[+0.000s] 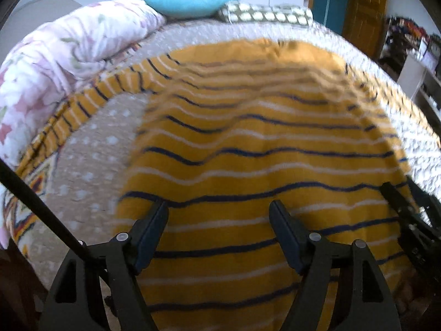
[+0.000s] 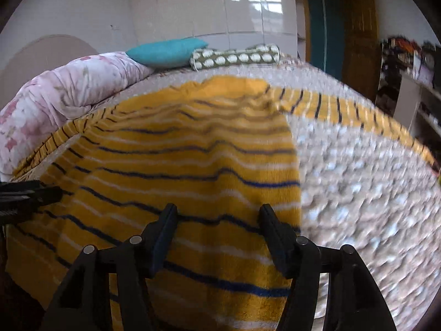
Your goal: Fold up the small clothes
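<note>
sweater [image 1: 261, 143] spread on bed [image 1: 91, 149] | quilt [image 1: 69, 55] left of it | pillows [image 1: 190, 1] behind

A bed with a beige white-dotted bedspread [image 2: 358, 193] fills the lower half of both views; at its far end, upper left, lie a bunched pink floral quilt [image 2: 69, 91], a teal pillow [image 2: 165, 51] and an olive bolster with white spots [image 2: 234, 58]. Behind them a pale wall [image 2: 82, 5] meets glossy white wardrobe panels [image 2: 242, 8] at upper centre, which carry the bright reflection of a window. In the upper right stands a brown wooden door [image 2: 358, 35] beside a teal strip [image 2: 317, 27], with cluttered shelves [image 2: 413, 63] at the right edge.
</note>
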